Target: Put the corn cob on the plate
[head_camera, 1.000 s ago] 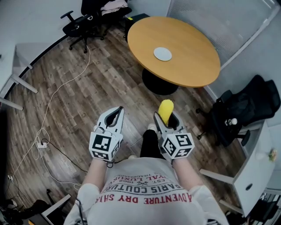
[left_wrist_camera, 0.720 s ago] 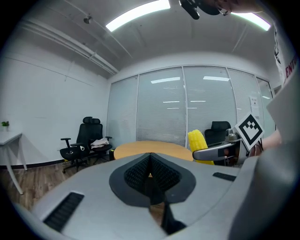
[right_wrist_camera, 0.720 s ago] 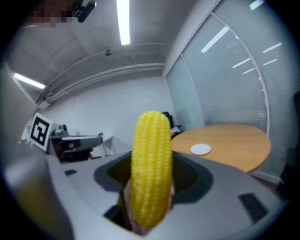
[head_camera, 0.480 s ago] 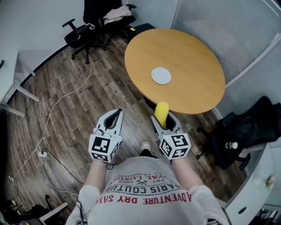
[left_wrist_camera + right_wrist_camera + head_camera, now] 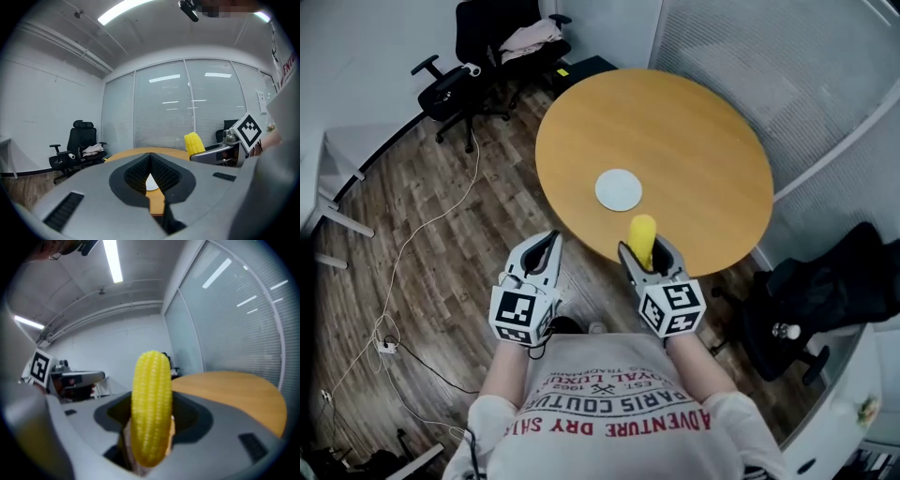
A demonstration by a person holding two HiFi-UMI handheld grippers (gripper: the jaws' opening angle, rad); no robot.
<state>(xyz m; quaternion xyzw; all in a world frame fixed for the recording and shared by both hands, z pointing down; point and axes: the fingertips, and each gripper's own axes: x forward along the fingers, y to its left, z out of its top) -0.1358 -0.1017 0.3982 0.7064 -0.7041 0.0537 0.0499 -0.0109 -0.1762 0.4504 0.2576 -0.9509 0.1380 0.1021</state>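
Tabletop [image 5: 694, 141]: R hand-held gripper [image 5: 645, 251] tight on upright corn cob [image 5: 642, 232]; L hand-held gripper [image 5: 548, 239] closed.

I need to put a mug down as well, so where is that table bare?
Only the plate sits on the table; everything from it to the far and right rims is bare. The near edge is crowded by the right gripper holding the corn cob.

Yellow corn cob [image 5: 642, 239], white plate [image 5: 619, 190], orange-brown table [image 5: 703, 131], brown wood-grain floor [image 5: 441, 253], black office chair [image 5: 441, 80]
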